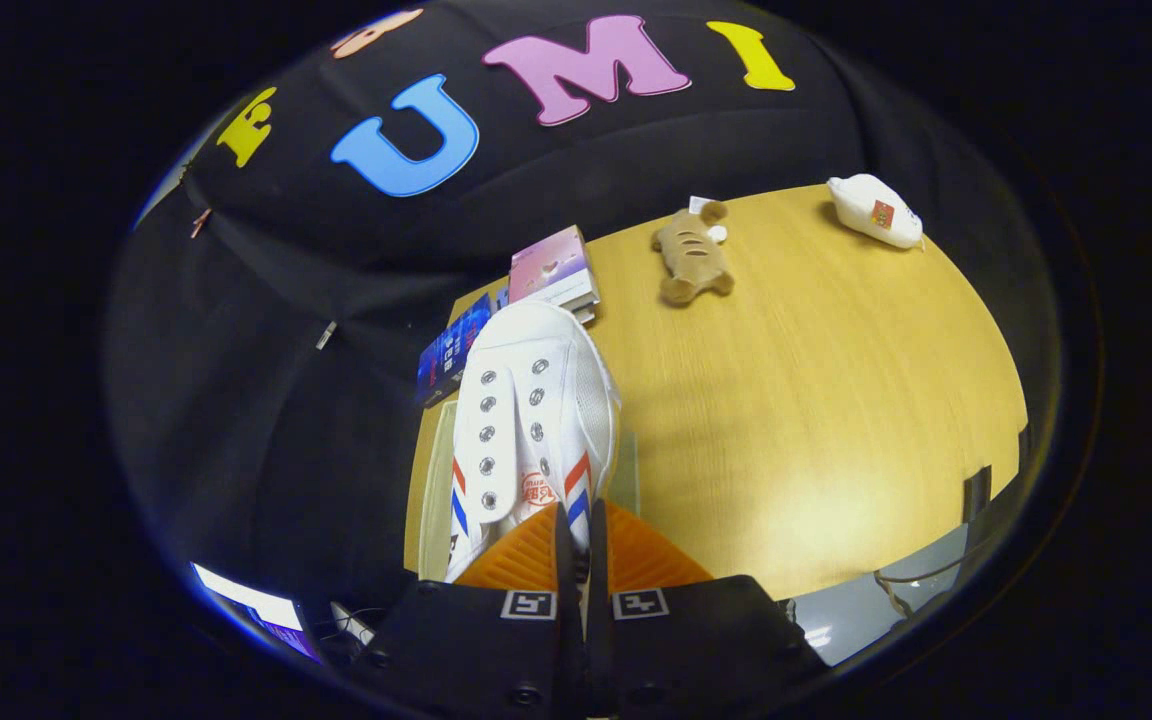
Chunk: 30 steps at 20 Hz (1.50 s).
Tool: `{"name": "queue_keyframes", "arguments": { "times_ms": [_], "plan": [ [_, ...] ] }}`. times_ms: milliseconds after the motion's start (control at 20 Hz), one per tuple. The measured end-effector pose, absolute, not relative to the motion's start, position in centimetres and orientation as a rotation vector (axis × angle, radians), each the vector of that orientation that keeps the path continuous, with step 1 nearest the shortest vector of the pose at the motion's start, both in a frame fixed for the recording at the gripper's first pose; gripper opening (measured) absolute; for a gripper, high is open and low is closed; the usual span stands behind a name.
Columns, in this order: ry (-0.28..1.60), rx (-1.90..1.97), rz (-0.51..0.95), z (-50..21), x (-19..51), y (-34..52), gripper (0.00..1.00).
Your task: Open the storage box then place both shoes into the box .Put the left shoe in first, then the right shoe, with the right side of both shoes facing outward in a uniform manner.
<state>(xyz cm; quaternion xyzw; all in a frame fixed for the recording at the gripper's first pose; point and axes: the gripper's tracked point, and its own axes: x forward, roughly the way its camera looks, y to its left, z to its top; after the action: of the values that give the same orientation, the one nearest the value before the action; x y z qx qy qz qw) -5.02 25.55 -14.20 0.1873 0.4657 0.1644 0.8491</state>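
My tongs (581, 545) are nearly closed, pinching the heel end of a white canvas lace-up shoe with red and blue side stripes (526, 420). The shoe hangs out ahead of the fingers toward twelve o'clock, toe farthest from me and eyelets facing up. It seems to be lifted above the surface, though I cannot tell how high.

I judge the shoe light, with soft canvas uppers that give under pressure and a stiffer rubber sole. The heel collar looks like the best place to hold it; the thin fabric could slip or fold, so a firm pinch seems wise.

Beneath it, at about seven o'clock from the shoe, a pale clear panel (433, 500) shows, possibly part of the storage box.

The light wooden surface (836, 400) spreads toward two o'clock. On it, beyond the toe, sits a pink-topped stack of small boxes (553, 265), with a dark blue box (451, 355) at eleven o'clock. A brown plush toy (693, 255) lies at one o'clock, and a white pouch (874, 210) farther out. Black cloth walls the booth.
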Motion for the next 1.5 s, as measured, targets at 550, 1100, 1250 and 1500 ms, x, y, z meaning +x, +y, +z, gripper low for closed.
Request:
{"name": "queue_keyframes", "arguments": {
  "times_ms": [550,1100,1250,1500],
  "plan": [
    [1.085,0.286,0.318,-19.9,-6.3,32.4,0.06],
    [1.031,0.296,0.381,-19.0,-5.5,34.9,0.57],
    [0.932,0.217,0.398,-16.6,-4.4,32.9,0.97],
    [0.741,0.168,0.405,-11.6,-2.1,27.3,0.99]
  ]
}}
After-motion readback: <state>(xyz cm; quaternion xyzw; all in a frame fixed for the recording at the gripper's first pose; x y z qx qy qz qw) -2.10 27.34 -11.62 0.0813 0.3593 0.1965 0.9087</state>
